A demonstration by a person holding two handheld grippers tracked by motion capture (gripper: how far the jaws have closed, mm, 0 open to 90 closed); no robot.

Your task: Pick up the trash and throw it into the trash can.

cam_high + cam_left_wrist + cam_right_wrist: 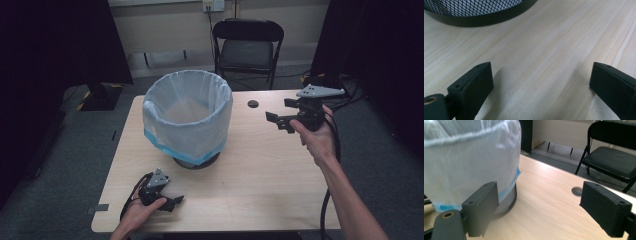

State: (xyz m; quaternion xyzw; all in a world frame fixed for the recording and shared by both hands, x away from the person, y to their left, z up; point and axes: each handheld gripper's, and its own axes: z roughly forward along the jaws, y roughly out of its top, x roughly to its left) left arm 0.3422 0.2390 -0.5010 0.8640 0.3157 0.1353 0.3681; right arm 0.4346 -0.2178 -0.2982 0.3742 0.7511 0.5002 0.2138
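The bin (188, 117) left of the right hand-held gripper (280, 121) wears a translucent white liner with a bright blue band along its lower hem. Below that hem, its wall is black wire mesh over a solid black base ring, seen just ahead of the left hand-held gripper (172, 202). Both hand-held grippers are black with pale grey three-cornered plates on top. The counter (260, 170) under them is pale wood with fine straight grain. The folding chair (247, 47) beyond the right hand-held gripper is black.
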